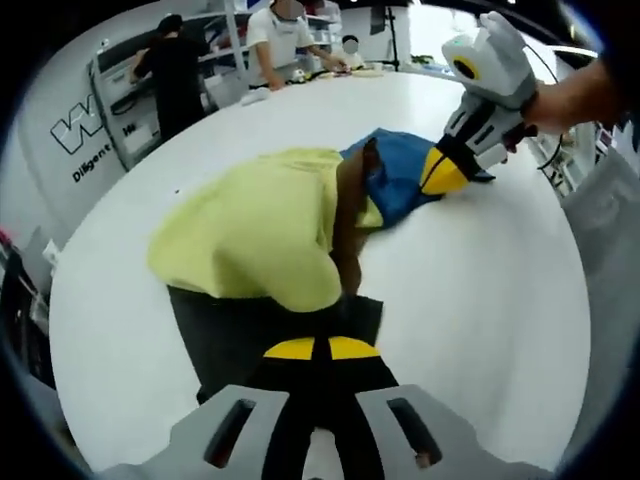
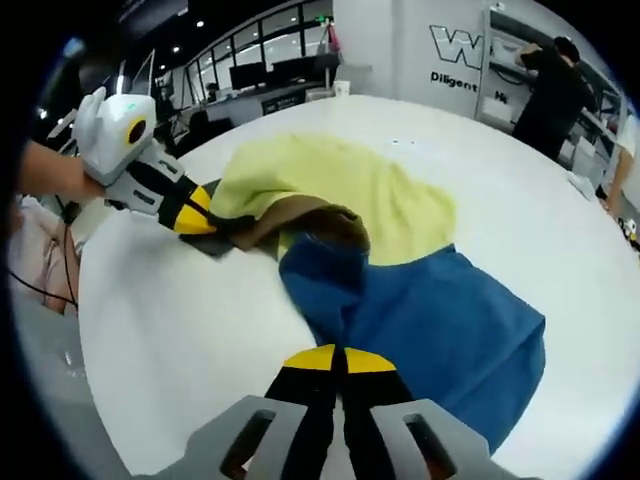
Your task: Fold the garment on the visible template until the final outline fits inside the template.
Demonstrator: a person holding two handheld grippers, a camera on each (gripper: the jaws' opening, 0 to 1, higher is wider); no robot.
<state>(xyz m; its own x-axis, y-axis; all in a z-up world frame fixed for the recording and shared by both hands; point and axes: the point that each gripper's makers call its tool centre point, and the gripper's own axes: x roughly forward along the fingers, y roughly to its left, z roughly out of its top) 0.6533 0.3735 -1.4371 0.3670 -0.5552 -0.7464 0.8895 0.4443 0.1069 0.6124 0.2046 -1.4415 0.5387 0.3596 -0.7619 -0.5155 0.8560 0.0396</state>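
Note:
The garment [image 1: 260, 225] is a bunched cloth in yellow, brown and blue, lying on a white table. Its yellow part covers much of the black template [image 1: 250, 335]. My left gripper [image 1: 320, 348] is shut, with its tips over the template just short of the yellow hem. Seen from the right gripper view, the left gripper [image 2: 195, 215] touches the dark edge beside the brown fold. My right gripper [image 2: 340, 358] is shut on the edge of the blue part [image 2: 440, 320]. In the left gripper view, the right gripper [image 1: 443, 172] pinches that blue cloth [image 1: 395, 180] at the far side.
The round white table [image 1: 480, 300] has bare surface all around the garment. People stand at shelves and a far table [image 1: 270, 40]. A wall with lettering [image 2: 460, 60] lies beyond the table. A person's hand [image 2: 45, 170] holds the left gripper.

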